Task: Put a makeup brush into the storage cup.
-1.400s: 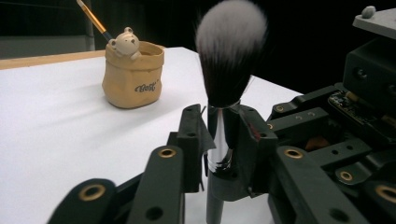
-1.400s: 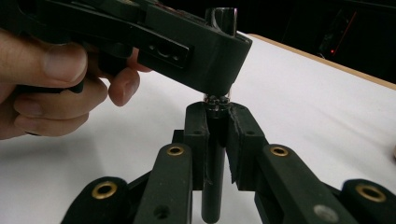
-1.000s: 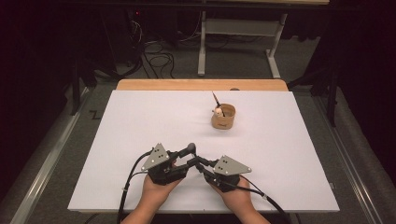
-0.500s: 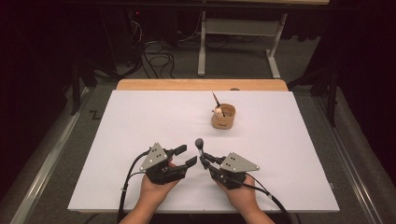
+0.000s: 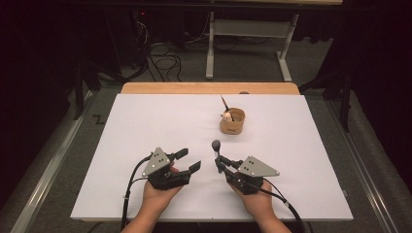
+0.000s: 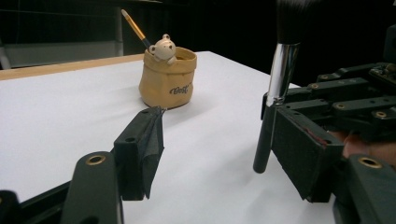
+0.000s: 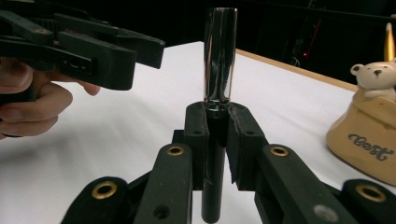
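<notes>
Now brush (image 5: 216, 149) solely in right tool (image 5: 219, 166); left tool (image 5: 188, 160) freshly released, apart.

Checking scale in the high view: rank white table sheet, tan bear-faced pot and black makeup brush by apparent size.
1. White table sheet
2. Tan bear-faced pot
3. Black makeup brush, close to the pot; partly hidden in the right gripper, so unsure.

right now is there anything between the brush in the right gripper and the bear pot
Nothing visible. The right gripper holds the brush upright, and only bare white table lies between it and the bear pot. The left gripper sits off to the side.
</notes>
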Demonstrator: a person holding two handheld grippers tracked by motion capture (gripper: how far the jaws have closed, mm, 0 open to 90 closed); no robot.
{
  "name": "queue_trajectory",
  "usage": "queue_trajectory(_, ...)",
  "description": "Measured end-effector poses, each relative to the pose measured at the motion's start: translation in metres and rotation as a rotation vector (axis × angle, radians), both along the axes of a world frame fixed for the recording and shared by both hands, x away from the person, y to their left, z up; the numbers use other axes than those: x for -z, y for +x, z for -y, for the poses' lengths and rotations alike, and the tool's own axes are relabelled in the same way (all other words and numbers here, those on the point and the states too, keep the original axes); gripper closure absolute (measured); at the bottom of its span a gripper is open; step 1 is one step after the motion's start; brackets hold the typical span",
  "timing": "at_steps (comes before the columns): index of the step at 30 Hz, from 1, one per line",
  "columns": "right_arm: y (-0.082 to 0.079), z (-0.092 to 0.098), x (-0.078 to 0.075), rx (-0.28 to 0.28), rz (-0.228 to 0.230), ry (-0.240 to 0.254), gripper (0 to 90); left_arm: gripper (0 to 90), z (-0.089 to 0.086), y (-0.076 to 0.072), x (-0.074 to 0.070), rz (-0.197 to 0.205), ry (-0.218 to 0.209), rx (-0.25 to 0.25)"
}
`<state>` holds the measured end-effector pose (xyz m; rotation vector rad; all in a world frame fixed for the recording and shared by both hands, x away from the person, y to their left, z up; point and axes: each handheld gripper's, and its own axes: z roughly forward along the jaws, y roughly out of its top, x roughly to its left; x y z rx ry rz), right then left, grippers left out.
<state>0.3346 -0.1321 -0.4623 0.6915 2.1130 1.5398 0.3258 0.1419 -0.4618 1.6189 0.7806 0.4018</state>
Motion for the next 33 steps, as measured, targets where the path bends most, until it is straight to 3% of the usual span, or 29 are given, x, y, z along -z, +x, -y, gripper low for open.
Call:
queue_trajectory(11,0.002,0.016,-0.005,0.04,-0.003,0.039,80.5,28.6,-0.007,0.003,0.004,-0.014,0.028,-0.041)
queue_trajectory(18,0.004,0.036,-0.011,0.079,0.023,0.051,80.5,25.1,-0.014,0.005,0.003,-0.018,0.046,-0.083)
queue_trajectory(33,0.015,0.073,-0.014,0.185,0.024,0.092,80.5,12.3,-0.054,-0.005,-0.004,0.013,0.107,-0.188)
